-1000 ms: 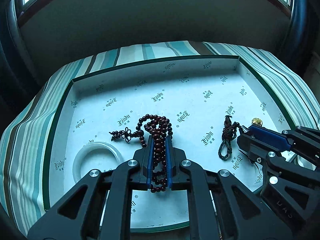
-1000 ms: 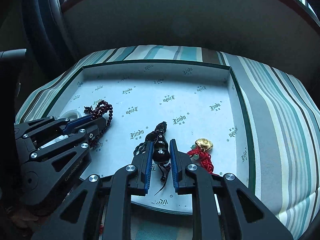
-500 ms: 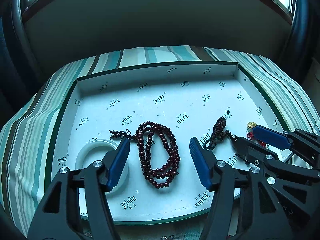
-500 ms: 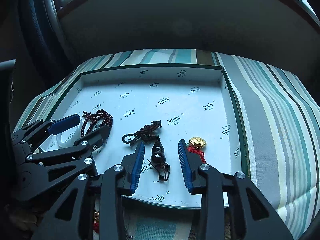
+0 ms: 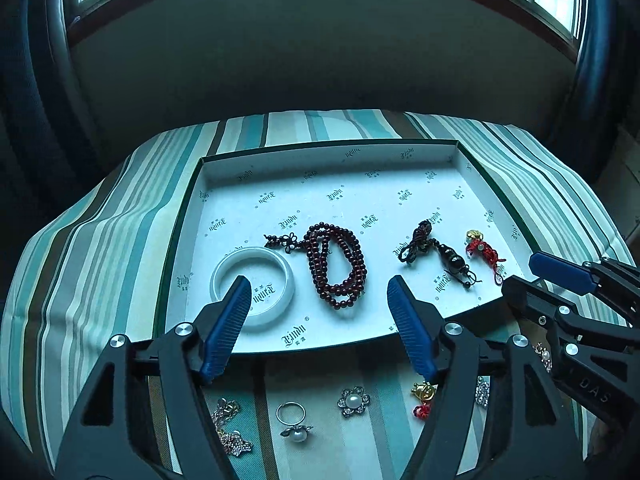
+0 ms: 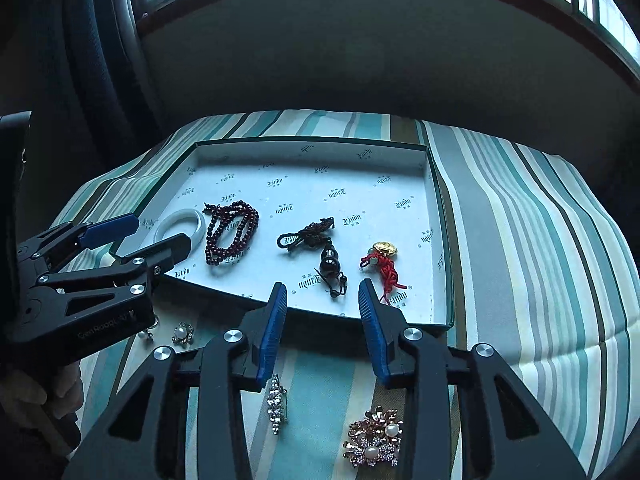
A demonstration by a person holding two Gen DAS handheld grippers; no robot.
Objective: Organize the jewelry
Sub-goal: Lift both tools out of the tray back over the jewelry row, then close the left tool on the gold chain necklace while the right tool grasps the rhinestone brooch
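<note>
A white printed box tray lies on a striped cloth. In it, from left to right, are a white bangle, a dark red bead necklace, a dark gourd pendant on a knotted cord and a red cord charm with a gold piece. My left gripper hovers over the tray's near edge, its jaws opening with nothing between them. My right gripper stands open and empty, just short of the gourd pendant. Each gripper also shows in the other's view: right gripper, left gripper.
Loose pieces lie on the cloth in front of the tray: a pearl ring, a flower brooch, a small gold and red charm, a rhinestone bar and a large pearl brooch. A dark wall with windows stands behind.
The left gripper let go of the bead necklace and the right let go of the gourd pendant. Both opened and drew back and up from the tray.
</note>
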